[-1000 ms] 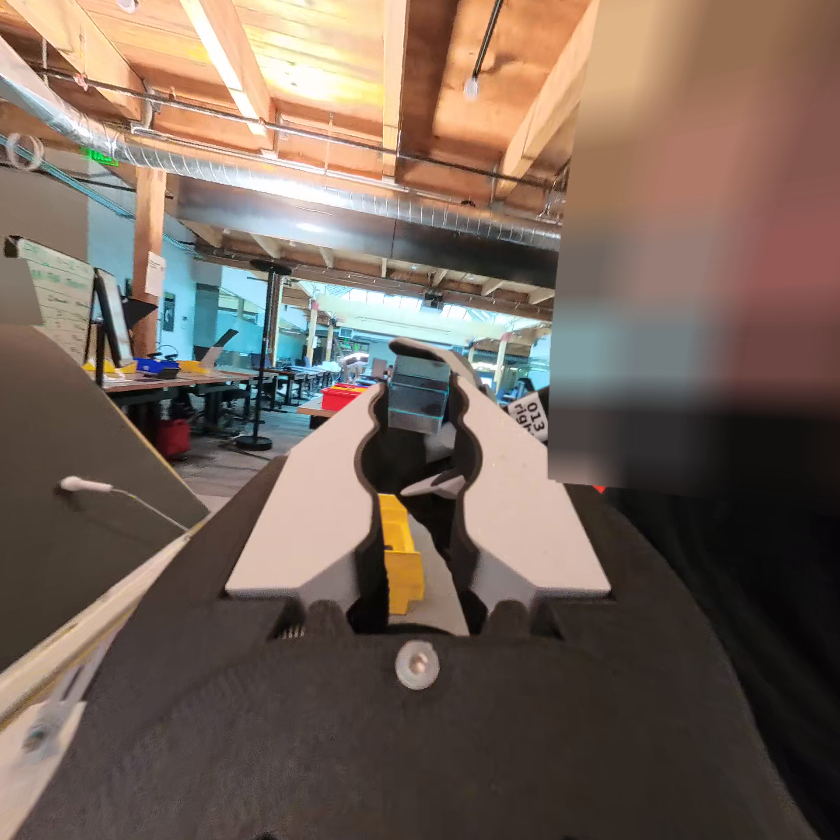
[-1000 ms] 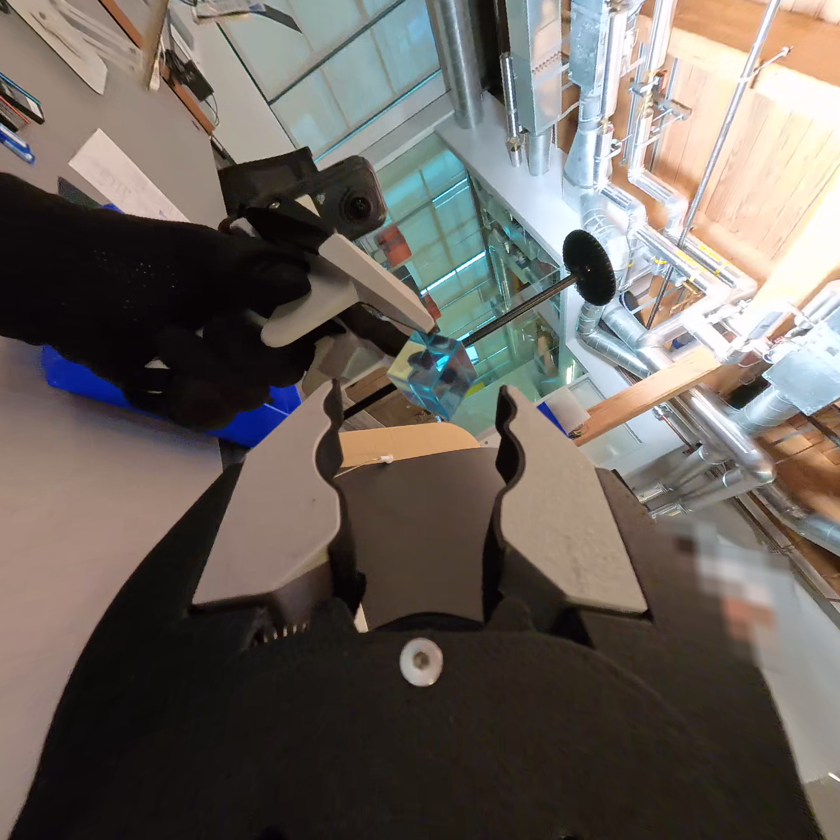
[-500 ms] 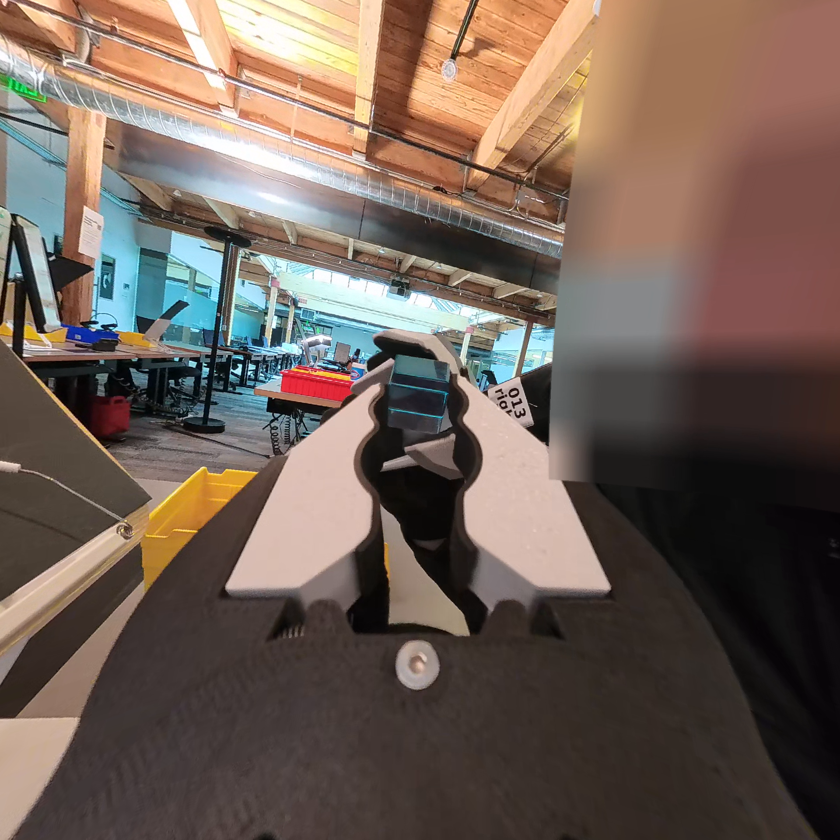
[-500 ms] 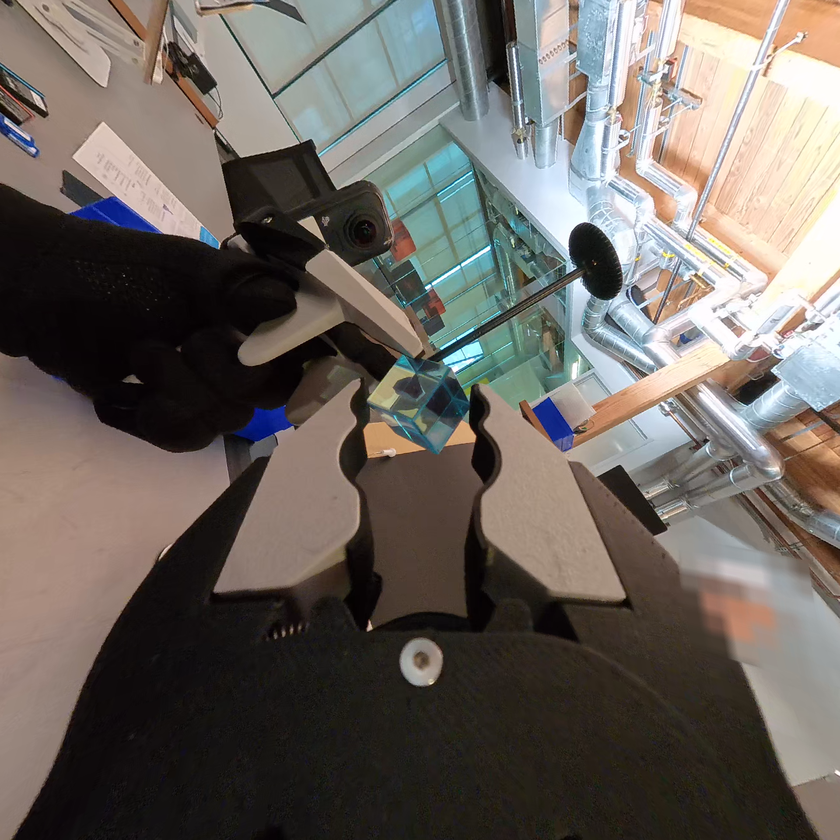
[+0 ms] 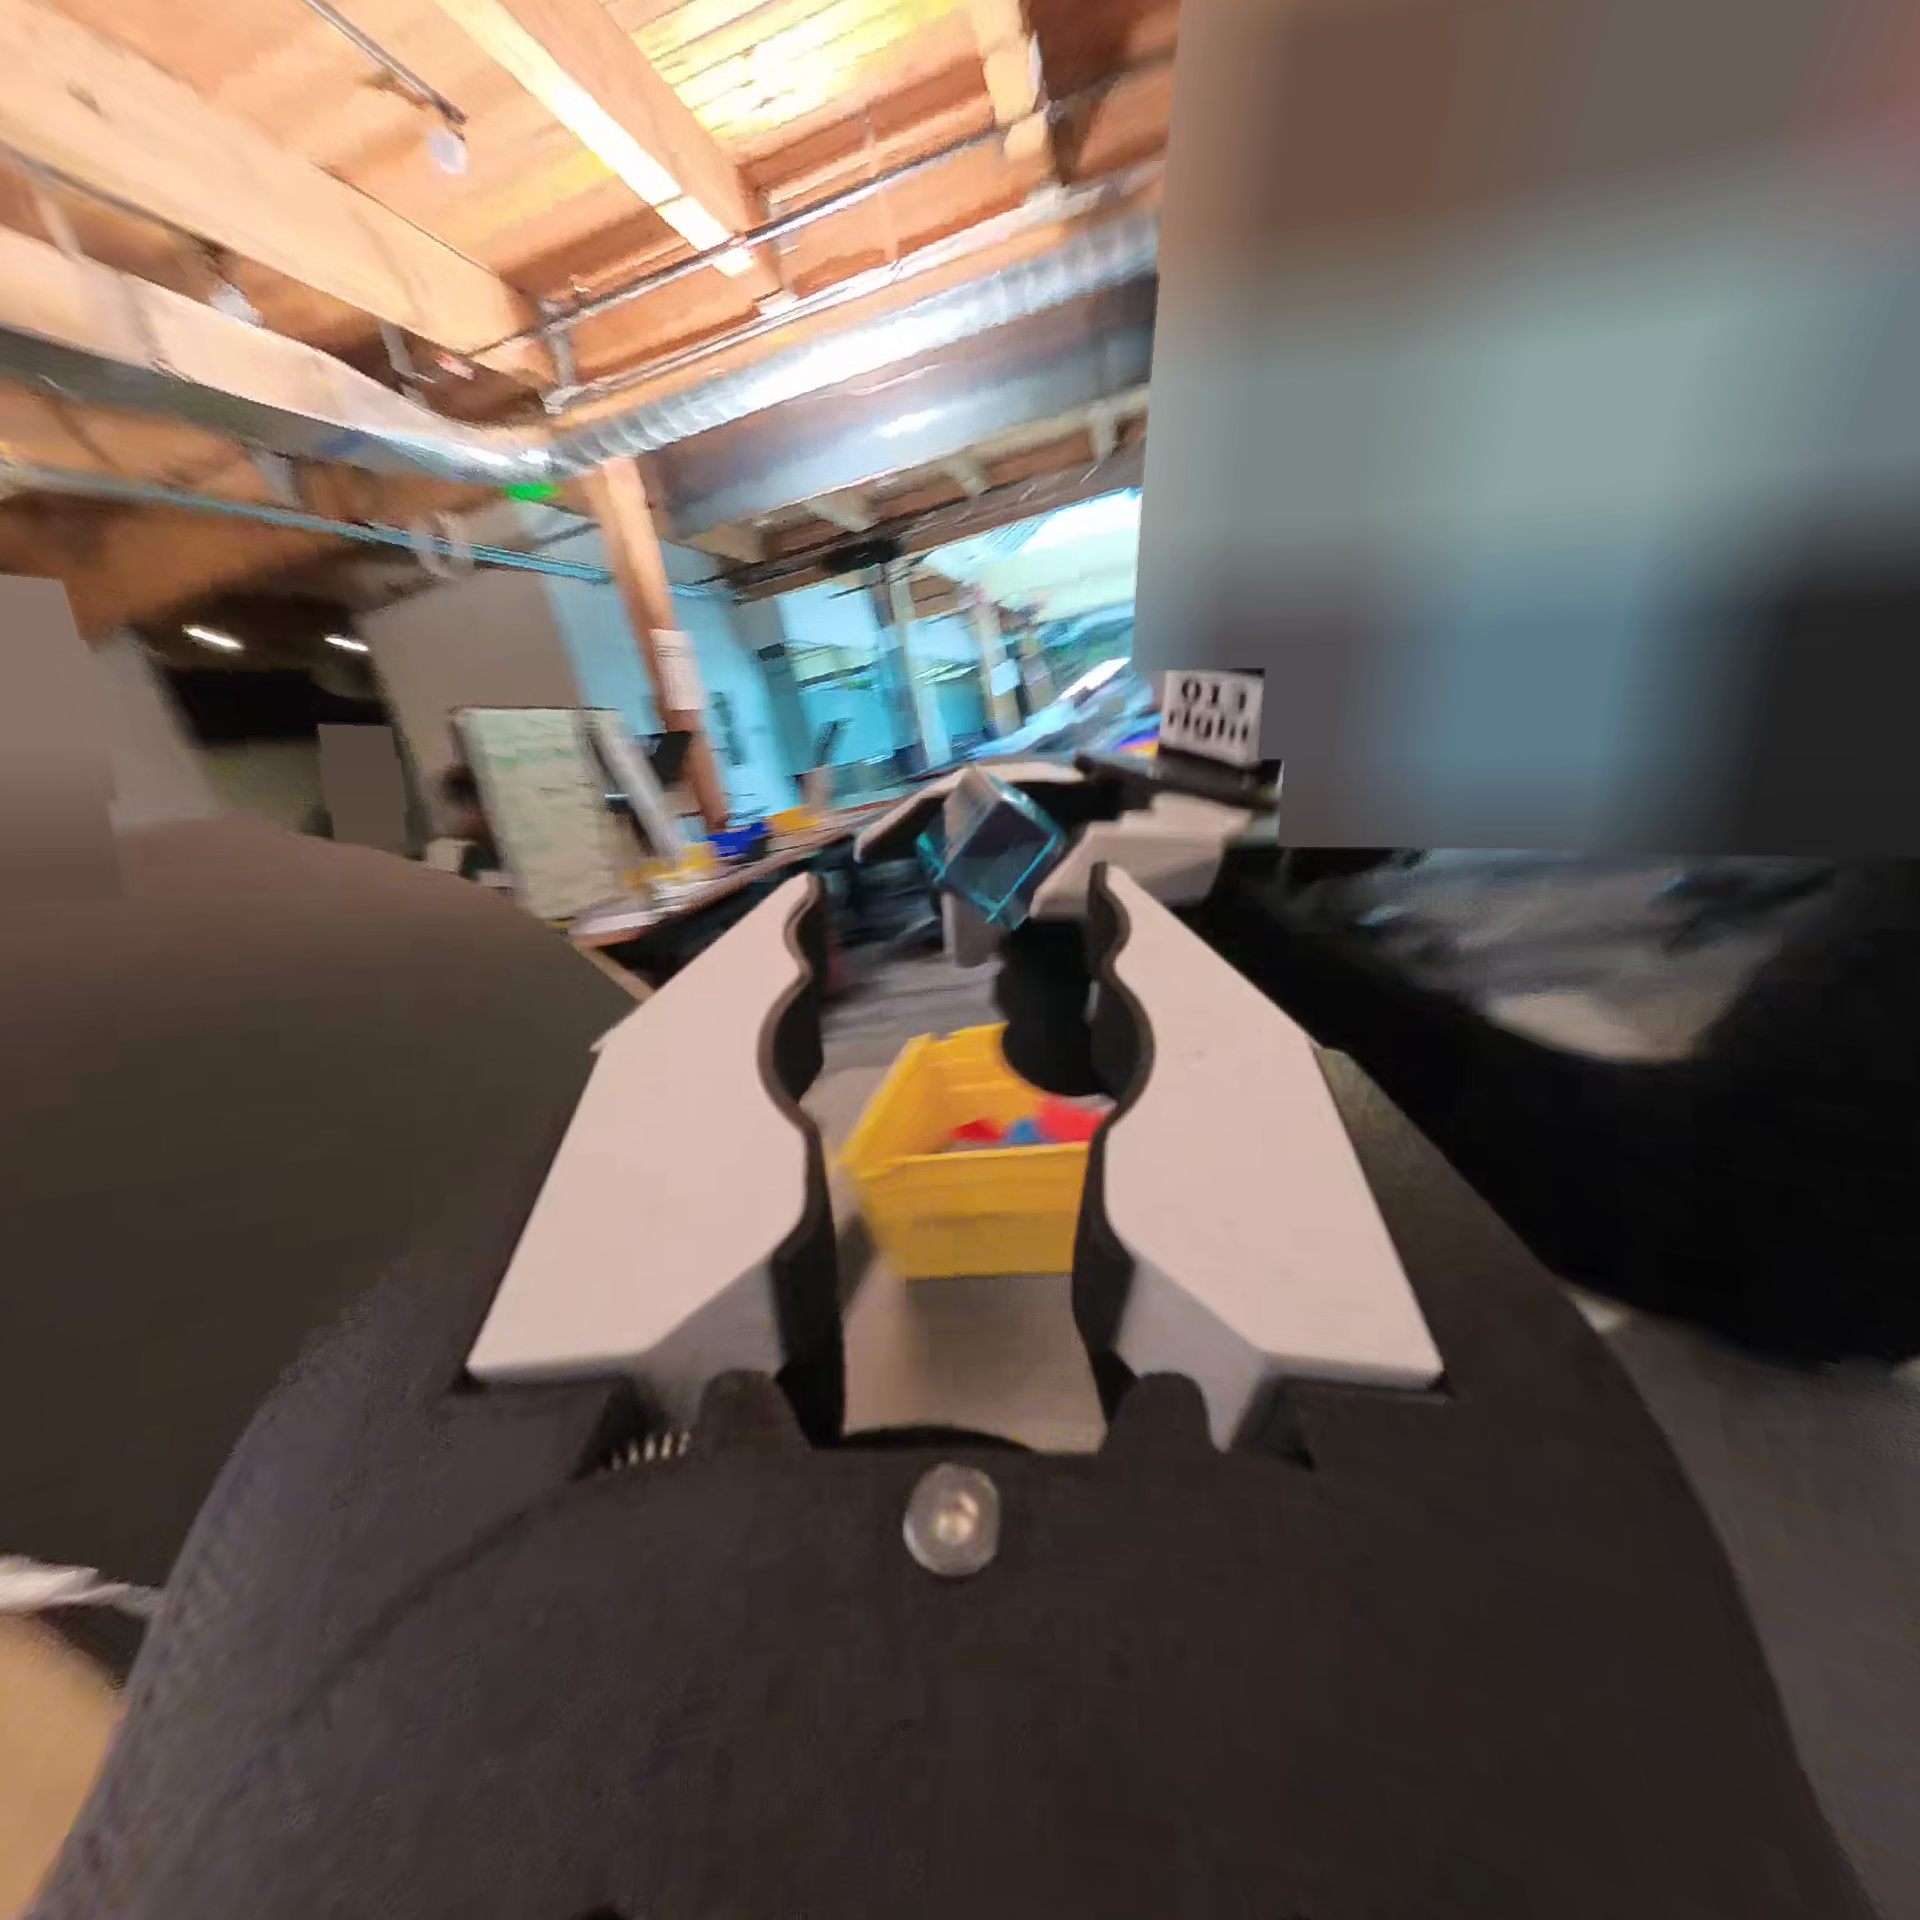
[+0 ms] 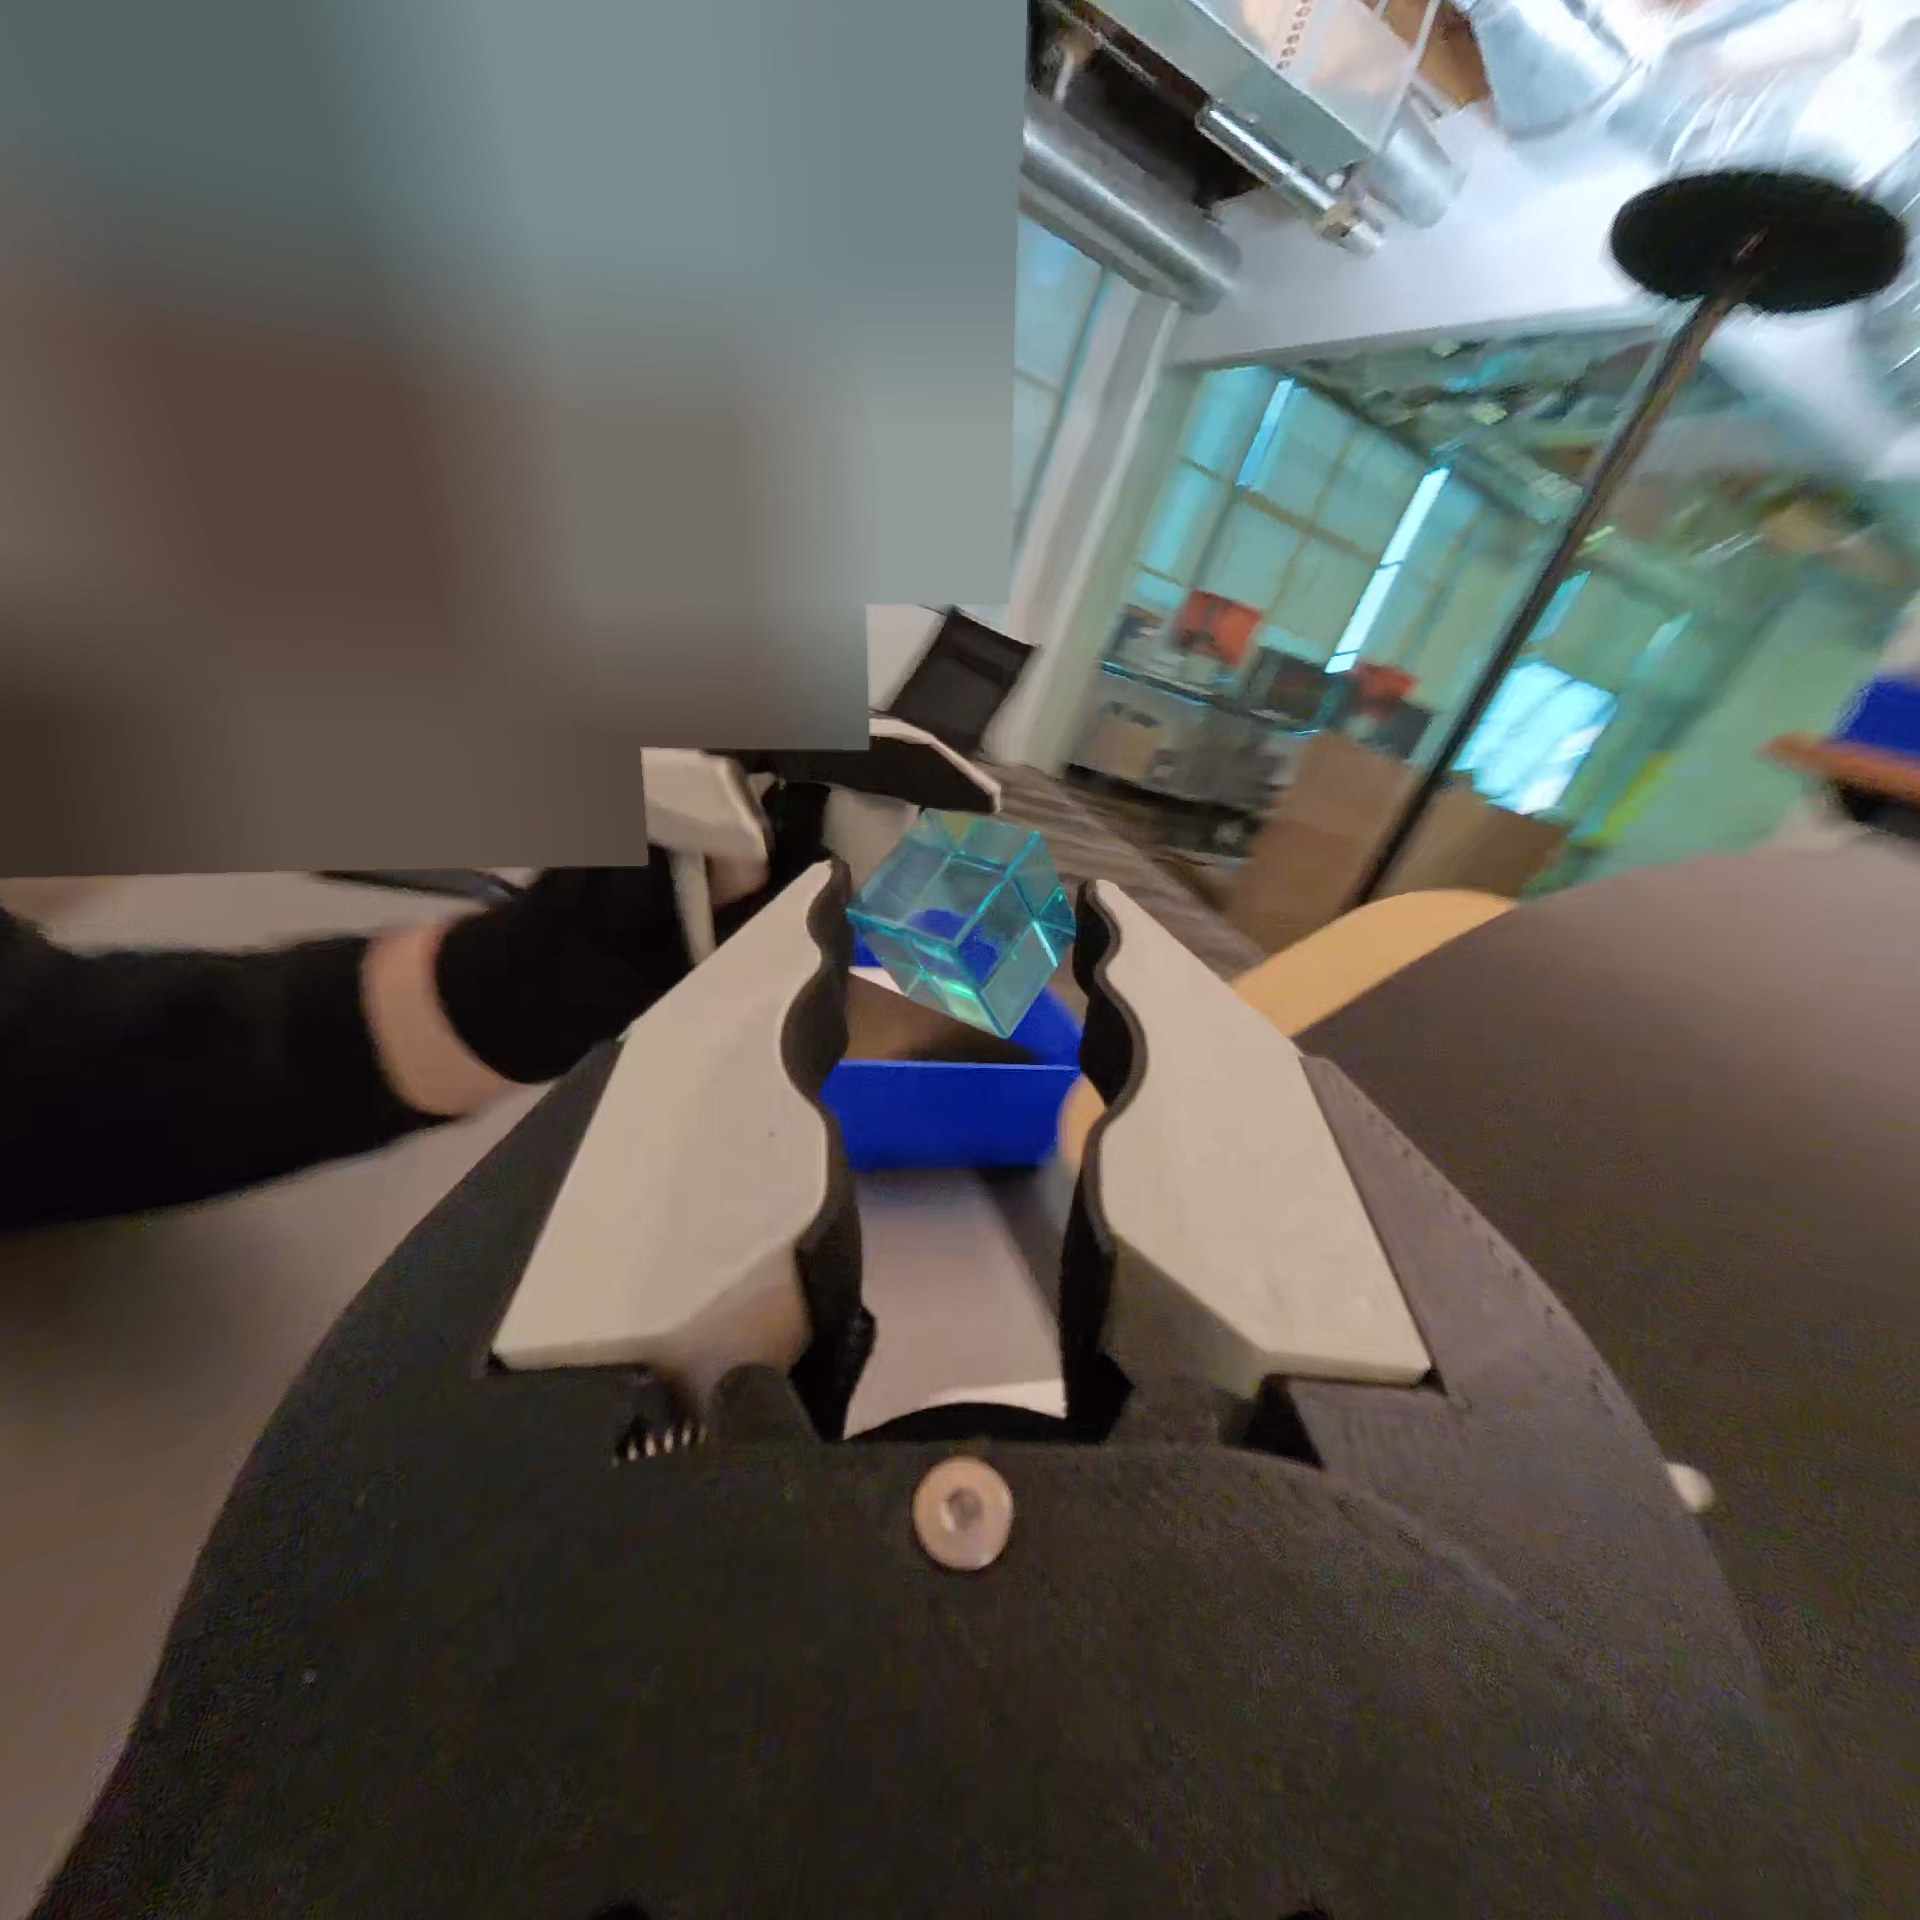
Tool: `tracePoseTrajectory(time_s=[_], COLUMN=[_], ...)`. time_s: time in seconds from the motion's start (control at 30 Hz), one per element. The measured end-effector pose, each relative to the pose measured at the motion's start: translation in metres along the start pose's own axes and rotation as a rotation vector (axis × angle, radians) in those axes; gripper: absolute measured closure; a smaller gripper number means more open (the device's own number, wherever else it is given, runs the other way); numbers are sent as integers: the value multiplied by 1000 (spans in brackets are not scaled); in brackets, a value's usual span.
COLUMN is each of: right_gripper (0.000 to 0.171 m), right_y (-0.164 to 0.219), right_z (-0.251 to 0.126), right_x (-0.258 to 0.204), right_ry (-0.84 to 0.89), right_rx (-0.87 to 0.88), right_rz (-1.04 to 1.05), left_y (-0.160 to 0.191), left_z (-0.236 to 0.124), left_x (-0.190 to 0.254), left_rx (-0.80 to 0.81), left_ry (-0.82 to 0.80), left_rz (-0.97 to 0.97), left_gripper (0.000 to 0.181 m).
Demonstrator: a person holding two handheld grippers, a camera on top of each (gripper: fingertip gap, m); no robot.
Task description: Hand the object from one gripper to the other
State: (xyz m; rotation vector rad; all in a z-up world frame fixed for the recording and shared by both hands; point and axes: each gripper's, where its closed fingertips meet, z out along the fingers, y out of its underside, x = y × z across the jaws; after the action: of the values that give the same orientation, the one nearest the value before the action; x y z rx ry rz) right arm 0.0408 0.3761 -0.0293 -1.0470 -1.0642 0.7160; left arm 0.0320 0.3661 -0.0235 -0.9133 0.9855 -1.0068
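Cube [image 6: 961,940] btwn right gripper [image 6: 961,914] tips — bin [image 6: 940,1122] behind.

Yellow bin [image 5: 971,1195] contents blurred

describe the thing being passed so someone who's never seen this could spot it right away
In the right wrist view, look between the two grey fingers of the right gripper in the foreground. At their tips, above the blue bin, sits a small cube tilted on a corner. It is the only see-through thing there, clear with a turquoise tint and sharp glassy edges.
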Motion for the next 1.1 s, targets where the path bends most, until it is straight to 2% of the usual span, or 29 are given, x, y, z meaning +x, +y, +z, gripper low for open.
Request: tracePoseTrajectory(time_s=[0.03,0.17,0.3,0.6,1.1], right_gripper=[131,131,131,131,131], right_y=[0,5,14,27,37], right_z=[-2,-4,3,10,12], right_x=[0,0,-13,-33,-48], right_ry=[-54,-192,-295,-392,-440], right_rx=[25,87,58,-19,-95], right_rz=[111,410,523,572,532], left_y=[2,13,22,42,61], left_z=[-1,3,13,20,22], left_x=[-2,-8,0,6,15], left_rx=[-47,-238,-330,-417,-479], left_ry=[-59,-237,-287,-249,-157], left_rz=[120,547,793,888,836], left_gripper=[129,114,109,124,135])
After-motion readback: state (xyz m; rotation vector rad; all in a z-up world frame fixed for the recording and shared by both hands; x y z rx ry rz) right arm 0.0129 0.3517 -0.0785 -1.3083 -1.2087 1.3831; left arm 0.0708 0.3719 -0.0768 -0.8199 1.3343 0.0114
